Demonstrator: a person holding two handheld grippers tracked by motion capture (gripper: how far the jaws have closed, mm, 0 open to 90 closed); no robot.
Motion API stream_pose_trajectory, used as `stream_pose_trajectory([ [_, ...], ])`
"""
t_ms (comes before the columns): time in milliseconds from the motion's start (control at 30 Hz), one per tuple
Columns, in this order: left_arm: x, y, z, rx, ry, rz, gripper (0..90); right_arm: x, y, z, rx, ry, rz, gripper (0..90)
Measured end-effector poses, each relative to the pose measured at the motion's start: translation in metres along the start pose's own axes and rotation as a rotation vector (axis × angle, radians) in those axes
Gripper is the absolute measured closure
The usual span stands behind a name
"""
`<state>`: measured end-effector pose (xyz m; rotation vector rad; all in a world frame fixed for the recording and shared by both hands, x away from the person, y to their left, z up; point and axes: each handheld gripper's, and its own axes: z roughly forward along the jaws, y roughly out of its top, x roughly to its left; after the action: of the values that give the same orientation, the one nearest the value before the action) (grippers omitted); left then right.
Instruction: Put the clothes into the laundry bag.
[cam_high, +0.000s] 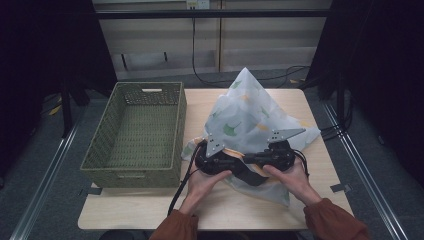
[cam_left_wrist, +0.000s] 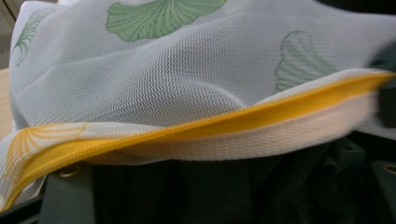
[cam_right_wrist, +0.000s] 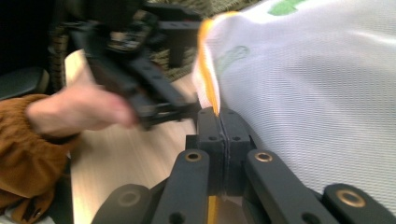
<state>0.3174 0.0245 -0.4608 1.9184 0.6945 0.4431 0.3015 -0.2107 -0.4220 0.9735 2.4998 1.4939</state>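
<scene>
The mesh bag (cam_high: 250, 112), white with green leaf prints and a yellow trim (cam_left_wrist: 224, 123), sits heaped in a peak on the table (cam_high: 150, 210), right of the woven basket (cam_high: 135, 132). I have my right gripper (cam_right_wrist: 219, 114) pinched tight on the yellow edge, jaws together with the trim caught between them, to keep the mouth of the bag anchored, I judge. My left gripper (cam_high: 216, 161) sits just beside it at the same hem; its jaws stand apart, the trim draped across them unclamped, probably so I can take a fresh hold farther along.
</scene>
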Motion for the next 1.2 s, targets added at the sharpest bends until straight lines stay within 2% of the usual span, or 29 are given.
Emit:
stream_pose_trajectory([
  [167, -0.007, -0.009, -0.015, -0.008, -0.026, -0.007, 21.5, -0.004, -0.003, 0.001, 0.025, -0.041, -0.010, 89.2],
  [400, -0.016, -0.017, -0.041, -0.016, 0.008, 0.012, 22.5, -0.009, -0.007, -0.003, 0.039, -0.086, -0.013, 89.3],
  [467, -0.017, -0.021, -0.047, -0.011, 0.016, 0.010, 26.4, -0.011, -0.008, -0.004, 0.039, -0.099, -0.011, 89.3],
  [500, -0.018, -0.023, -0.051, -0.006, -0.001, 0.026, 28.3, -0.012, -0.008, -0.004, 0.036, -0.101, -0.003, 89.3],
  [533, -0.019, -0.025, -0.053, 0.001, -0.016, 0.042, 39.4, -0.014, -0.008, -0.005, 0.034, -0.103, 0.000, 89.3],
  [567, -0.020, -0.028, -0.055, 0.015, -0.016, 0.048, 41.2, -0.014, -0.008, -0.005, 0.034, -0.107, -0.003, 89.3],
  [600, -0.020, -0.030, -0.055, 0.038, -0.052, 0.054, 43.3, -0.015, -0.008, -0.006, 0.034, -0.108, -0.001, 89.2],
  [633, -0.019, -0.033, -0.054, 0.059, -0.110, 0.067, 53.9, -0.015, -0.008, -0.006, 0.033, -0.107, 0.000, 89.2],
  [667, -0.020, -0.035, -0.050, 0.078, -0.136, 0.081, 57.1, -0.015, -0.008, -0.006, 0.032, -0.108, -0.002, 89.2],
  [700, -0.021, -0.037, -0.044, 0.129, -0.165, 0.102, 55.7, -0.015, -0.008, -0.006, 0.033, -0.111, -0.003, 89.2],
  [800, -0.021, -0.040, -0.030, 0.168, -0.231, 0.122, 55.5, -0.014, -0.007, -0.006, 0.033, -0.113, -0.009, 89.2],
  [867, -0.021, -0.039, -0.023, 0.211, -0.222, 0.161, 50.9, -0.013, -0.006, -0.006, 0.032, -0.108, -0.012, 89.2],
  [900, -0.019, -0.040, -0.018, 0.215, -0.250, 0.167, 49.2, -0.012, -0.006, -0.006, 0.030, -0.109, -0.012, 89.2],
  [933, -0.019, -0.041, -0.014, 0.243, -0.229, 0.174, 47.6, -0.011, -0.005, -0.007, 0.027, -0.110, -0.013, 89.2],
  [967, -0.018, -0.041, -0.010, 0.279, -0.242, 0.175, 40.1, -0.011, -0.005, -0.007, 0.025, -0.108, -0.016, 89.3],
  [1000, -0.017, -0.042, -0.006, 0.288, -0.253, 0.172, 34.0, -0.010, -0.004, -0.007, 0.026, -0.109, -0.016, 89.2],
  [1033, -0.017, -0.041, -0.004, 0.302, -0.228, 0.188, 33.0, -0.010, -0.004, -0.008, 0.023, -0.106, -0.018, 89.3],
  [1067, -0.019, -0.042, -0.002, 0.285, -0.232, 0.182, 33.0, -0.010, -0.003, -0.008, 0.018, -0.103, -0.018, 89.2],
  [1133, -0.021, -0.043, 0.003, 0.318, -0.212, 0.223, 36.8, -0.008, -0.002, -0.009, 0.012, -0.099, -0.023, 89.3],
  [1167, -0.019, -0.043, 0.004, 0.322, -0.234, 0.202, 41.8, -0.007, 0.000, -0.010, 0.005, -0.092, -0.024, 89.3],
  [1200, -0.018, -0.042, 0.005, 0.320, -0.220, 0.206, 47.0, -0.005, 0.001, -0.011, 0.002, -0.091, -0.030, 89.3],
])
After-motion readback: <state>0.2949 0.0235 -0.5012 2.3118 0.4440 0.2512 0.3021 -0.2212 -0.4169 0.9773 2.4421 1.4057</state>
